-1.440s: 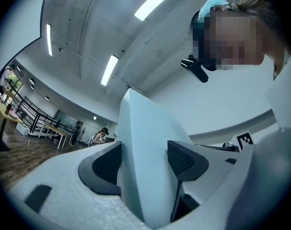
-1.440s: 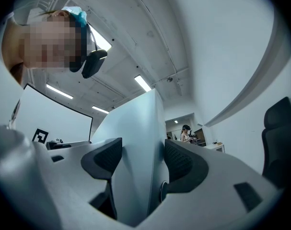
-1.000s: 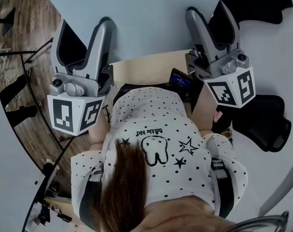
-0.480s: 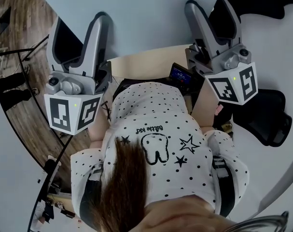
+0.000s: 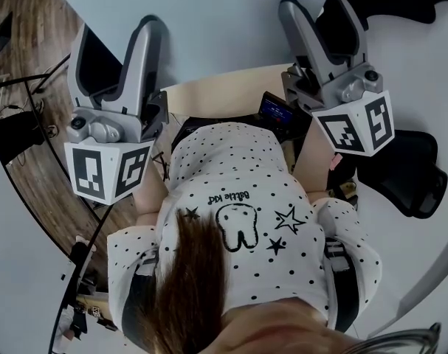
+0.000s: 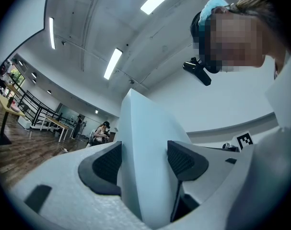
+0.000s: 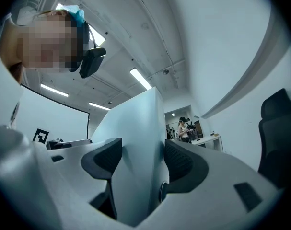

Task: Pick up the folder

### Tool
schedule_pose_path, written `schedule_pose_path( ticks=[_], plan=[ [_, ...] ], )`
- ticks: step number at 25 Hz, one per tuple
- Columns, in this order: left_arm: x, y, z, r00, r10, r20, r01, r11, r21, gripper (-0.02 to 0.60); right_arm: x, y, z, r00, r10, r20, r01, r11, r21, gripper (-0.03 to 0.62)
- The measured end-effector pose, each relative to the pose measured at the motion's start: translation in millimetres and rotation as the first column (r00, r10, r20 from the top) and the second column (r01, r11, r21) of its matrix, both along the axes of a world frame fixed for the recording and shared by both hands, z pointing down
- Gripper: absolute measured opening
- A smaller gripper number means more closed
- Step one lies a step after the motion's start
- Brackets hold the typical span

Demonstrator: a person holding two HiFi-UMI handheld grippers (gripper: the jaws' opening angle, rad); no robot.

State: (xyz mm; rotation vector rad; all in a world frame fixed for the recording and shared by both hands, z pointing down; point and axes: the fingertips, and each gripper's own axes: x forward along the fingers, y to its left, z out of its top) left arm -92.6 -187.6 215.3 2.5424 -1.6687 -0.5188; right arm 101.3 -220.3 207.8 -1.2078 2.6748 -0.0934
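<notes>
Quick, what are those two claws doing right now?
Left claw: closed on the folder.
Right claw: closed on the same folder.

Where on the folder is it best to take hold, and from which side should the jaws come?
Grip its thin edge, coming in edge-on so that one jaw lies on each flat face. The folder is a flat sheet, and the left gripper and the right gripper both clamp it this way, at separate places. That probably keeps it from swinging.

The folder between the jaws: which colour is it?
The folder is pale blue; the head view shows it best.
</notes>
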Motion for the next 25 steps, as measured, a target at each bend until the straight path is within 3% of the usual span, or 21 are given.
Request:
schedule_pose_path(
  ticks=[25],
  plan=[
    [2.2,-2.9,5.0,1.000,-0.005,-0.005,0.005,1.000,-0.004,0.300,2.4,-1.7,7.3,1.000,0.011,0.008,-0.011,1.000,-0.014,0.279]
  ],
)
